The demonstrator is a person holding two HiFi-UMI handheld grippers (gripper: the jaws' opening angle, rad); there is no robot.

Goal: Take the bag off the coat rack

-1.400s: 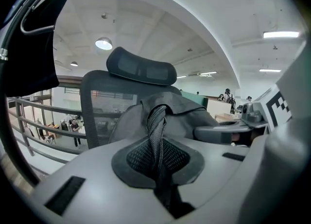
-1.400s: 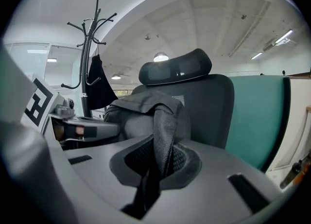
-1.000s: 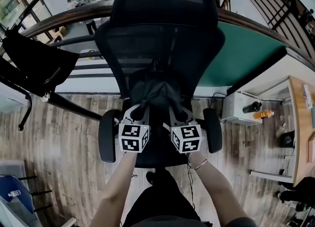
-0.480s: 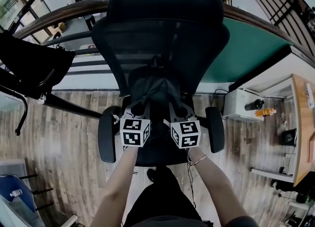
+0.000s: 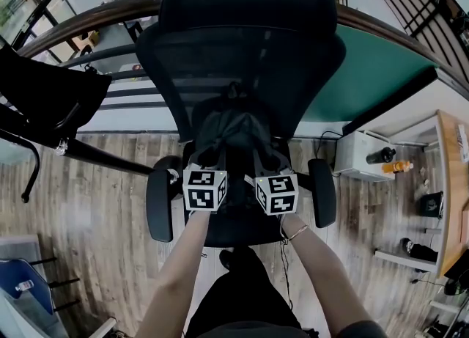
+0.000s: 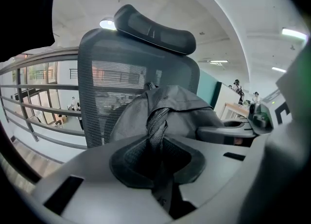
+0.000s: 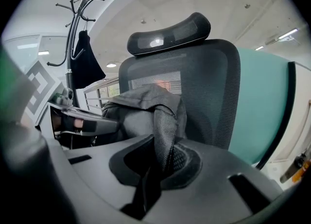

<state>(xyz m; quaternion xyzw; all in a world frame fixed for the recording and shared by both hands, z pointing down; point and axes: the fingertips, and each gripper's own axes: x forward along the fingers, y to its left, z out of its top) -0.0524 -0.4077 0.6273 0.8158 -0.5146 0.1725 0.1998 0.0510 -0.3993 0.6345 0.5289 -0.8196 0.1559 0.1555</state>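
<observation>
A dark grey fabric bag (image 5: pixel 233 133) rests slumped on the seat of a black mesh office chair (image 5: pixel 242 58), against its backrest. My left gripper (image 5: pixel 206 158) is shut on a woven strap (image 6: pixel 156 121) of the bag (image 6: pixel 175 104); its jaws have just been opening slightly, and the strap is still between them. My right gripper (image 5: pixel 267 160) is shut on a mesh strap (image 7: pixel 165 130) of the bag (image 7: pixel 143 102). The two grippers sit side by side over the front of the seat. The coat rack (image 7: pixel 77 19) stands to the left with a black garment (image 7: pixel 86 65) hanging on it.
Chair armrests (image 5: pixel 160 204) (image 5: pixel 322 193) flank both grippers. The coat rack's black garment (image 5: pixel 51 94) and pole (image 5: pixel 95 155) lie at the left. A curved railing (image 5: pixel 88 28) and a green partition (image 5: pixel 366 72) stand behind the chair. A wooden desk (image 5: pixel 451 175) stands at the right.
Both grippers have carried the bag a little down and toward the chair's backrest. The bag now sits lower on the seat.
</observation>
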